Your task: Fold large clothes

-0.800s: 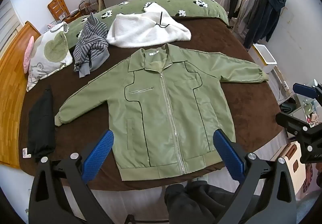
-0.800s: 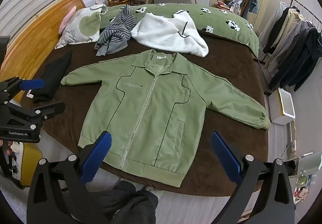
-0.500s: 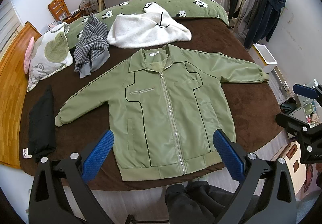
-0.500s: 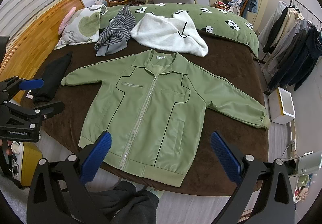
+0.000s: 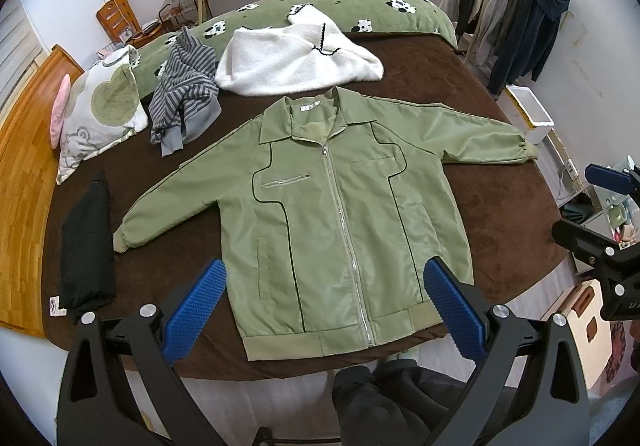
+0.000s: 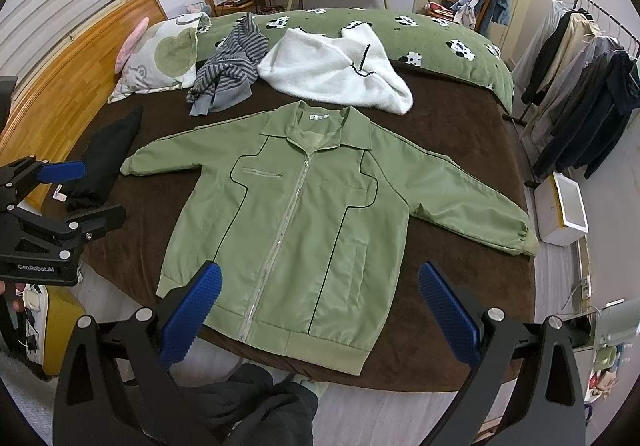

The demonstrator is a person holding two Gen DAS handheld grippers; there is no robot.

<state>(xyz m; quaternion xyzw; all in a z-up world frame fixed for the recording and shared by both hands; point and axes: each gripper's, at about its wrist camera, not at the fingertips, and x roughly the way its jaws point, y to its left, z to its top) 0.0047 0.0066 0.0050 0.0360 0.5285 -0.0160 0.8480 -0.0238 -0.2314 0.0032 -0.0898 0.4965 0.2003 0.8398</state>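
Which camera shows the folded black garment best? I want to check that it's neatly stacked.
The left wrist view: the black garment lies lengthwise in full there, white tag at its near end. In the right wrist view the left gripper crowds its near end, so less detail shows.

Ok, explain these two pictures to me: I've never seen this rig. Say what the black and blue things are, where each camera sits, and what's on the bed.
No robot here: a person holds a two-finger tool in each hand, each with a fisheye camera looking along its blue pads. One picture comes from the left tool, the other from the right tool. Both are open and hold nothing. On the brown bed a green jacket lies flat, zipped, sleeves spread. Behind it lie a white fleece and a striped garment; a folded black item lies at the left.
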